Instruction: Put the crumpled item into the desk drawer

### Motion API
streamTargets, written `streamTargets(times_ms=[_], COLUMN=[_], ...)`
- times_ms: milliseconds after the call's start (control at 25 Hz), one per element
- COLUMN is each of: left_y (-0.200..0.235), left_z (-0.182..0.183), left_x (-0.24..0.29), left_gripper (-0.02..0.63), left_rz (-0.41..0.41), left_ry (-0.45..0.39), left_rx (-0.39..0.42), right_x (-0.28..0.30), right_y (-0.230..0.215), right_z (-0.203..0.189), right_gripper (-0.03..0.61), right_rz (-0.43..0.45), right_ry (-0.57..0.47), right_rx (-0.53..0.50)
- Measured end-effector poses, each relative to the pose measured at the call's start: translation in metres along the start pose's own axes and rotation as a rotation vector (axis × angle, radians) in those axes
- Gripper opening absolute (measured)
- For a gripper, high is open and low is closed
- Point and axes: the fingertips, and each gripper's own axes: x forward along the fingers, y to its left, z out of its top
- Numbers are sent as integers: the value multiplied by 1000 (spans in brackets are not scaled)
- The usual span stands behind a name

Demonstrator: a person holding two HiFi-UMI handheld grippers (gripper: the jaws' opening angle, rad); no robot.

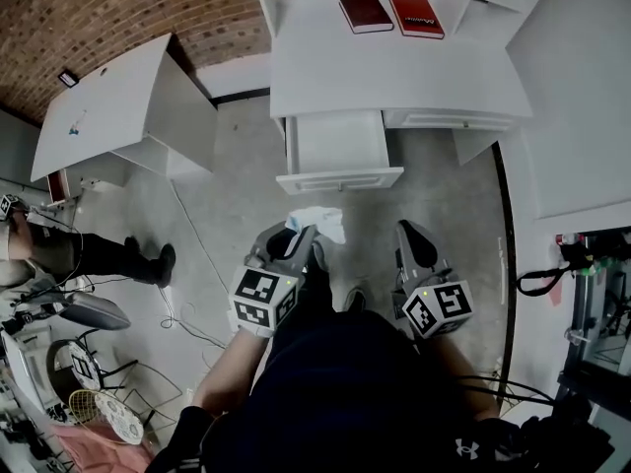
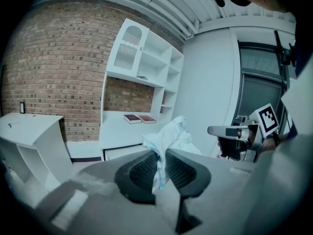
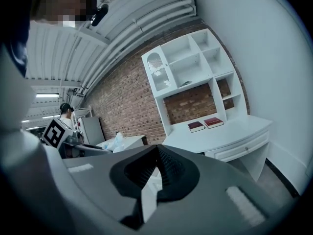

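Left gripper (image 1: 304, 241) has the crumpled white tissue-like wad (image 1: 319, 222) clamped in its jaws, held just short of the pulled-out white desk drawer (image 1: 335, 144), right gripper (image 1: 415, 241) pinched together on nothing: pickup done, drop-in yet to come.

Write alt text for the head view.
Seen from above, the left gripper holds a crumpled white item just in front of the open drawer of a white desk. The right gripper hangs alongside, holding nothing; two red books lie on the desk.
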Motion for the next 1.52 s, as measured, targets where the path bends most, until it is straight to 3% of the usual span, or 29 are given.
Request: streamTargets(times_ms=[400, 760, 1080, 1520], left_y=[56, 108, 113, 114], left_z=[32, 48, 56, 78], left_x=[57, 96, 146, 208], left_gripper=[54, 54, 54, 54], left_rz=[-145, -216, -198, -39], left_ry=[19, 54, 92, 114], left_rx=[5, -2, -17, -25], right_x=[84, 136, 159, 208], right_y=[-6, -8, -59, -134], right_z=[21, 30, 32, 59], right_gripper=[3, 3, 3, 2], right_rz=[-92, -153, -156, -25], right_ry=[20, 38, 58, 63], right_rx=[-8, -3, 20, 45])
